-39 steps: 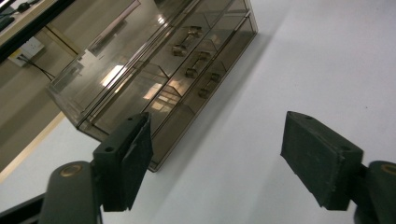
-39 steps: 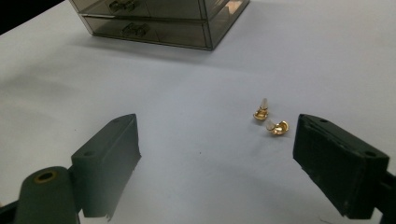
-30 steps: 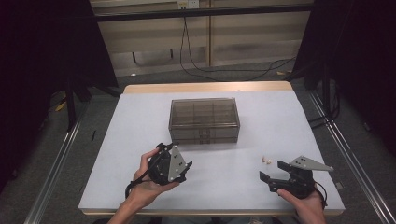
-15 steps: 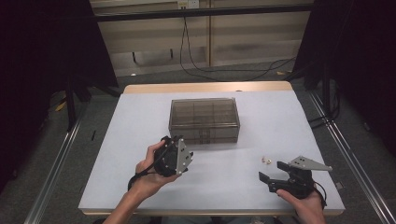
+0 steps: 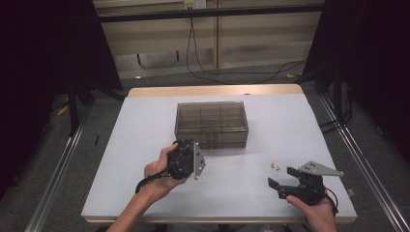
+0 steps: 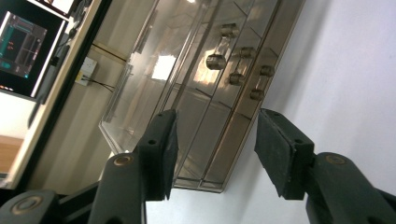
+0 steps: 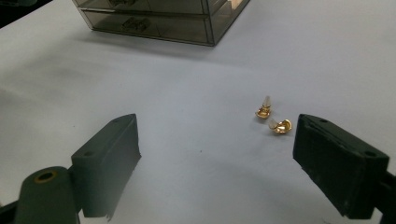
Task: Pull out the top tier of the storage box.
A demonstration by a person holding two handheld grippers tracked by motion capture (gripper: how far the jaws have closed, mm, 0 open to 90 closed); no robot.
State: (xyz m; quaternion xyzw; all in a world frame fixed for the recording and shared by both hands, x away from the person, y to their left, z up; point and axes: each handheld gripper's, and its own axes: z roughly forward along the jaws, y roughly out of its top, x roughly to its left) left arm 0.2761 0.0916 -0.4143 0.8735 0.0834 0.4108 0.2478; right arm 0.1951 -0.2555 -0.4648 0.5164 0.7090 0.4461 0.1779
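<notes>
Both grippers' fingers are spread: left gripper (image 5: 186, 159) rolled sideways, closing toward drawer box (image 5: 211, 123); right gripper (image 5: 285, 182) level.

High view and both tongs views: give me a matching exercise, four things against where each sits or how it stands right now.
Things:
1. drawer box
2. gold earrings
3. left tongs
4. right tongs

Places or states:
A. low over the table near its right front corner, jaws wide apart
B. mid-table, drawers shut
C. turned on its side, pointing at the box front, nothing gripped
D. loose on the white table, right of the box

Pairs: 1-B, 2-D, 3-C, 4-A
</notes>
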